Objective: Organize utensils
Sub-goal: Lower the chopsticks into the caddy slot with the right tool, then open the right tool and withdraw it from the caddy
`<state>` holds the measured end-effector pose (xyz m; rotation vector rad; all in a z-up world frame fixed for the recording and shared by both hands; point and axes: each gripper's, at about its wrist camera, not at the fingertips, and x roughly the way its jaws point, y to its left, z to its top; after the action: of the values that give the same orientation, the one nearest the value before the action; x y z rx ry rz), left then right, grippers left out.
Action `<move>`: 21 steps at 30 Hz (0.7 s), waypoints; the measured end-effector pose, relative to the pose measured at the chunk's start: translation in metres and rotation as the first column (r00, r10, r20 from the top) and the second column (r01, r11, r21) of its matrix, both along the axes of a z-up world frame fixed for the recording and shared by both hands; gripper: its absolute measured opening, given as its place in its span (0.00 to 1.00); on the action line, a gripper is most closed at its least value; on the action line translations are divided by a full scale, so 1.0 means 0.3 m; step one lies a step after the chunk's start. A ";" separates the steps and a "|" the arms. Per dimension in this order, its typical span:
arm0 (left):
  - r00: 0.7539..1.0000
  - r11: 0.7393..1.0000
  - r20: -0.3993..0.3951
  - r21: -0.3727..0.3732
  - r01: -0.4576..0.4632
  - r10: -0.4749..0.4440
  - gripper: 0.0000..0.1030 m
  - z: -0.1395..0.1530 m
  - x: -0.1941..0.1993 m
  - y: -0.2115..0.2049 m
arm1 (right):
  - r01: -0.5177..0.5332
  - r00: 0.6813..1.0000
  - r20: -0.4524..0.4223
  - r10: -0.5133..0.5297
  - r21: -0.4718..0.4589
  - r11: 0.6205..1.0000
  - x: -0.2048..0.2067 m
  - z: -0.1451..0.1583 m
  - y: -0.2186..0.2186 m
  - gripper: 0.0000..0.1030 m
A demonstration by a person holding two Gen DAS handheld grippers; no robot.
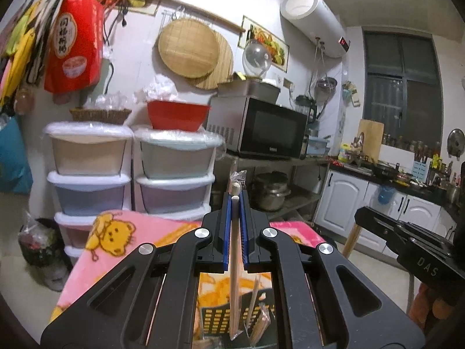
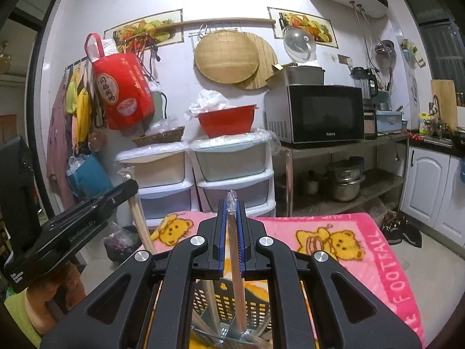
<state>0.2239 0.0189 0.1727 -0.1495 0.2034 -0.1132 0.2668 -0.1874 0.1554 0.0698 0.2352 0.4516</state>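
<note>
In the left wrist view my left gripper is shut on a pale wooden chopstick in a clear wrapper. The stick stands upright, its lower end inside a black perforated utensil basket that holds other wrapped chopsticks. In the right wrist view my right gripper is shut on a reddish wrapped chopstick, whose lower end also reaches into the basket. Each gripper shows at the edge of the other's view: the right gripper and the left gripper, each with its stick hanging down.
The basket stands on a pink blanket with yellow bears. Behind it stand two stacks of plastic drawers with a red bowl on top. A microwave sits on a metal shelf with pots, and white cabinets stand at the right.
</note>
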 end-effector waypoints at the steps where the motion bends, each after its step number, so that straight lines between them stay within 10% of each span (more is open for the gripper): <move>1: 1.000 1.000 -0.008 0.001 -0.001 0.001 0.03 -0.017 0.004 -0.003 | -0.001 1.000 -0.002 0.001 0.001 1.000 0.002 -0.010 0.002 0.07; 21: 0.992 0.999 -0.113 0.003 0.048 -0.048 0.03 -0.170 0.021 -0.022 | 0.000 0.996 -0.089 -0.002 -0.028 1.000 0.032 -0.161 0.024 0.07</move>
<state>0.2301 0.0122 0.1217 -0.1459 0.3200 -0.1521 0.2764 -0.1803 0.1070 0.0622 0.3291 0.4447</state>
